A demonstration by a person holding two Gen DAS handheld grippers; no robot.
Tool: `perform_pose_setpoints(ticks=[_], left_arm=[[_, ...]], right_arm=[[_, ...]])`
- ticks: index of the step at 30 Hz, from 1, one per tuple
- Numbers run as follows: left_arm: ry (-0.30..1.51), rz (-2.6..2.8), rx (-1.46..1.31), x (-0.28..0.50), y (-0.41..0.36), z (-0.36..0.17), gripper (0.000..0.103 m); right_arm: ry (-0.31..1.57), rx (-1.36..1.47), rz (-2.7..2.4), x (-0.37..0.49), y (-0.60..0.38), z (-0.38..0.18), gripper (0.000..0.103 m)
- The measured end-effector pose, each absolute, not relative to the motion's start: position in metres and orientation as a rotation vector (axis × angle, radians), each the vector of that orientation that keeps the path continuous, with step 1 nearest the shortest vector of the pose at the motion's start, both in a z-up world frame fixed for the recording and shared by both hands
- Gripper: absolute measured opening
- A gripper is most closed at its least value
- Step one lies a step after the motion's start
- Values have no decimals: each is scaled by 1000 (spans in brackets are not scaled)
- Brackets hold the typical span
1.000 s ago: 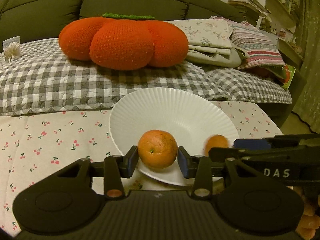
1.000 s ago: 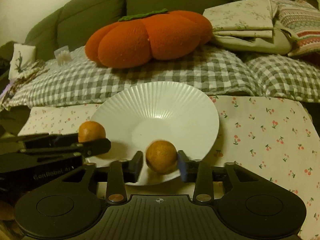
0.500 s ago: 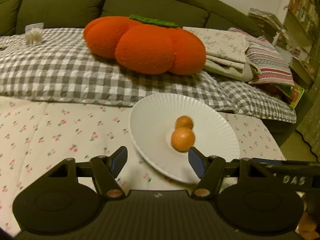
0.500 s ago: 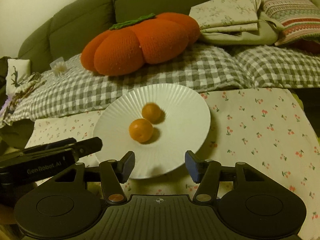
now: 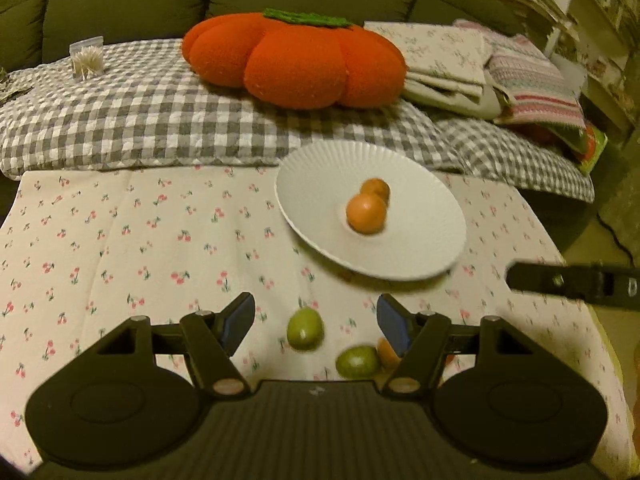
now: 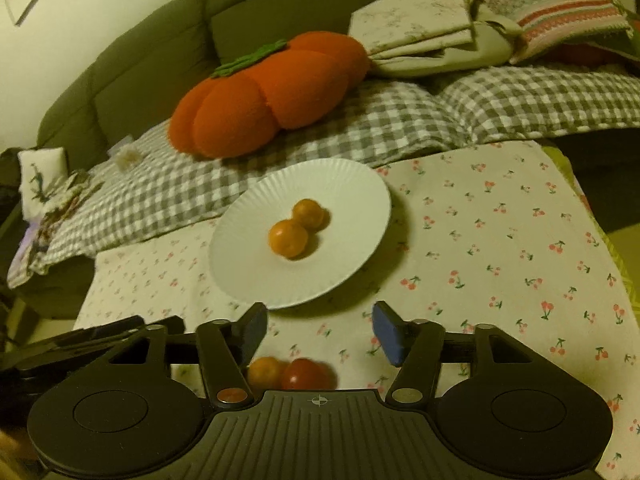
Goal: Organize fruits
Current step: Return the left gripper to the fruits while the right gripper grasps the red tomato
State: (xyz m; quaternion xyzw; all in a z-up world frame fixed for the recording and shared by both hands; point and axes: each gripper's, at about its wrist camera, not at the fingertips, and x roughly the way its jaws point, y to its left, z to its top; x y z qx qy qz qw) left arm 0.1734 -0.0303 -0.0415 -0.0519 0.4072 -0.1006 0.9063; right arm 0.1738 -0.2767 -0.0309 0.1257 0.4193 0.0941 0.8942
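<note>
Left gripper [image 5: 316, 322], seen from its own wrist camera: jaws spread wide, nothing between them, held over the cherry-print cloth [image 5: 120, 248]. Below the gap lies one green fruit [image 5: 305, 328]; a second green fruit [image 5: 357, 361] lies just to its right, touching a small orange fruit [image 5: 387, 354] that is partly hidden behind the right finger.

Right gripper [image 6: 318, 330], seen from its own wrist camera: jaws likewise spread and holding nothing. Close beneath it, at the near edge of the view, an orange fruit [image 6: 264, 372] and a red fruit [image 6: 306, 374] lie side by side on the cloth, touching.

White ribbed plate [image 5: 320, 176] [image 6: 240, 272]: it rests on the cloth beyond both grippers, toward the far right in the left view. Two oranges sit at its centre, touching each other: the near orange [image 5: 366, 213] [image 6: 288, 238] and the far orange [image 5: 375, 189] [image 6: 308, 213].

Background: a pumpkin-shaped cushion [image 5: 294, 60] lies on a grey checked blanket [image 5: 140, 120] over a green sofa [image 5: 120, 0], with folded linens [image 5: 444, 60] to its right. The tip of the right gripper enters the left view at the right edge.
</note>
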Motion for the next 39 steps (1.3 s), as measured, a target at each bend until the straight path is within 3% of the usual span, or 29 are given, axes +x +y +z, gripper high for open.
perform_pose_setpoints(ticks=[21,24,29,39], left_arm=[[978,-286,73,128,-53,-84,64],[989,-292,95,128,-57,-90,54],[990,-303,118,129,-62,-97,26],[974,-281,62,131,-56,-89,27]], right_arm=[[982,164,246,167,-251,-46,70],[984,139,236,168,-250,-49,70],[997,130,225,171,-250,-55,70],[1047,219,217,182,-250,-77,69]])
